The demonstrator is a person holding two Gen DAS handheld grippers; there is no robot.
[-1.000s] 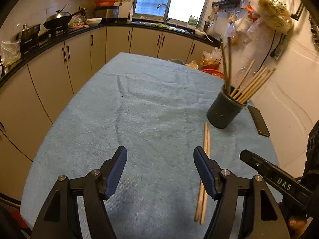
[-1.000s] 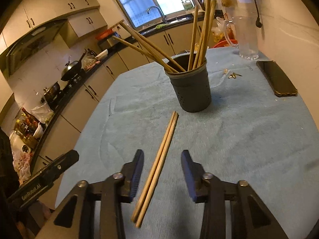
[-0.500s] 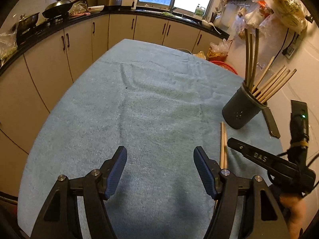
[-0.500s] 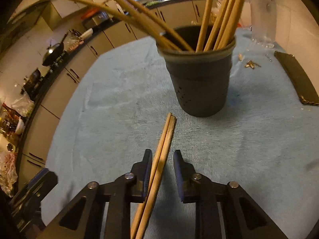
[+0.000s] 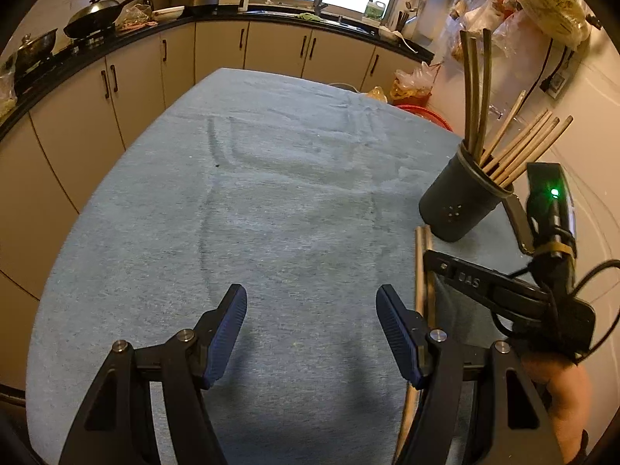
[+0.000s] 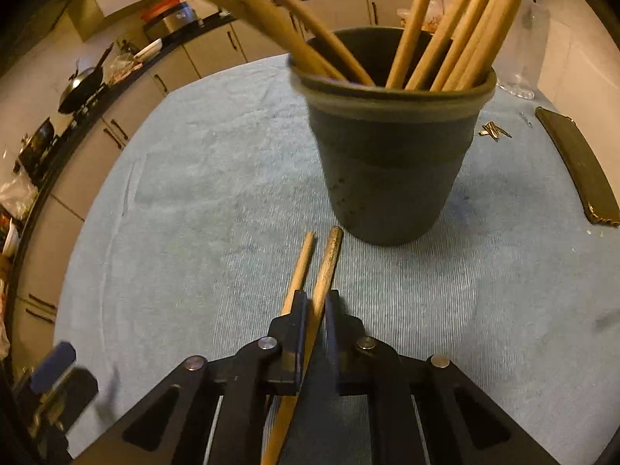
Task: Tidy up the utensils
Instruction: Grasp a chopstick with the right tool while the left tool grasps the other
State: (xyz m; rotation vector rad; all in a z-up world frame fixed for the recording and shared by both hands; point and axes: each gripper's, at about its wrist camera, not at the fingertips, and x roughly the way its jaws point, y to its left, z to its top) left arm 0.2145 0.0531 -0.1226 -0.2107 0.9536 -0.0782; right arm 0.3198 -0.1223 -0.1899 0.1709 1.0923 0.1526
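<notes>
Chopsticks are what is being sorted, and going from the left: the left gripper (image 5: pixel 311 329) hangs over bare blue towel on the counter (image 5: pixel 271 193) with its jaws spread wide and nothing between them, apparently kept back so as not to crowd the working side; further right, the loose pair of chopsticks (image 6: pixel 312 271) lies on the towel, tips just short of the dark holder (image 6: pixel 391 162); the right gripper (image 6: pixel 312 321) has its jaws pinched nearly shut on one stick, probably the thicker one, while the thinner runs just outside the left jaw; the holder stands upright, already full of sticks fanned against its rim, so the grasp so near it likely shortens the carry.
</notes>
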